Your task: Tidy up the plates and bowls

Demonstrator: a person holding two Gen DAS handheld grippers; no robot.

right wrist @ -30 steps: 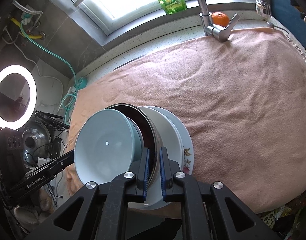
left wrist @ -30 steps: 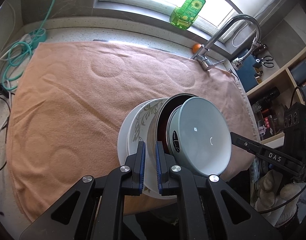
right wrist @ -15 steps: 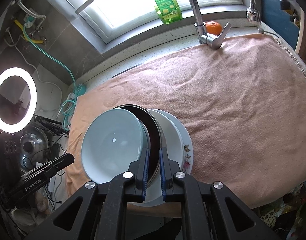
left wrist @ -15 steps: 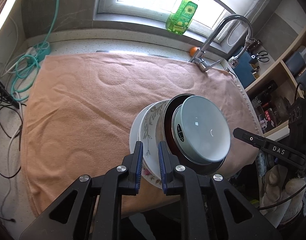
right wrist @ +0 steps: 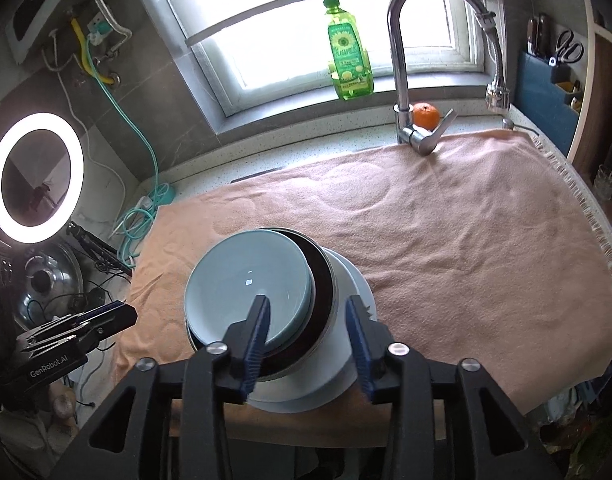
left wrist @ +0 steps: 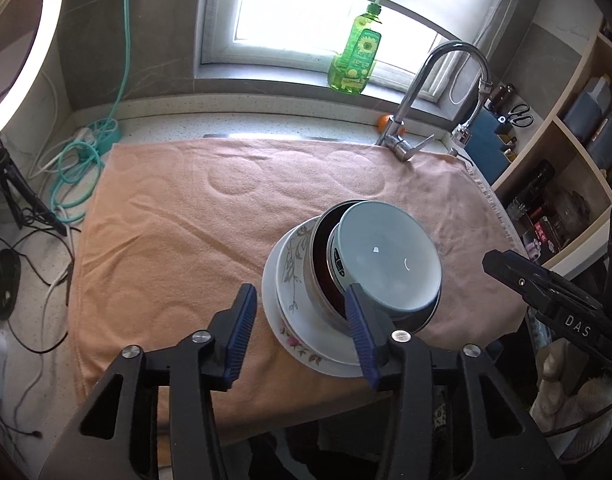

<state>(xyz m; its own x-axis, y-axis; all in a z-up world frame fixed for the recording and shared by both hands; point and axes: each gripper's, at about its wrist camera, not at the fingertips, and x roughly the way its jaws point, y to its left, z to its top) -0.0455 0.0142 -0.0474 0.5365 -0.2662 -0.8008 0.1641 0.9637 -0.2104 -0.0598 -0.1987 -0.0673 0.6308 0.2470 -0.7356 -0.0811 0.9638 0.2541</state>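
Stack of dishes (pale blue bowl (left wrist: 389, 260) nested in a steel bowl (right wrist: 325, 280) on white plates (left wrist: 282, 292)) resting at the towel's (left wrist: 178, 232) near edge, the left gripper (left wrist: 302, 332) and right gripper (right wrist: 307, 340) opening empty above it; a clean release means backing straight off, clear of the rims.

On the desk (left wrist: 242, 128) lies a towel (left wrist: 178, 240), and on its near part stands one stack: a plate (left wrist: 302, 344) at the bottom, a metal bowl (left wrist: 319, 276) on it, and a smaller bowl (left wrist: 389, 260) inside that one. Behind the towel stands the faucet (right wrist: 401, 60), with an orange (right wrist: 426, 115) just beside its base. A soap bottle (right wrist: 347, 60) stands on the window sill behind. In the right wrist view a ring light (right wrist: 34, 178) is far left; in the left wrist view shelves (left wrist: 577, 128) are on the right.
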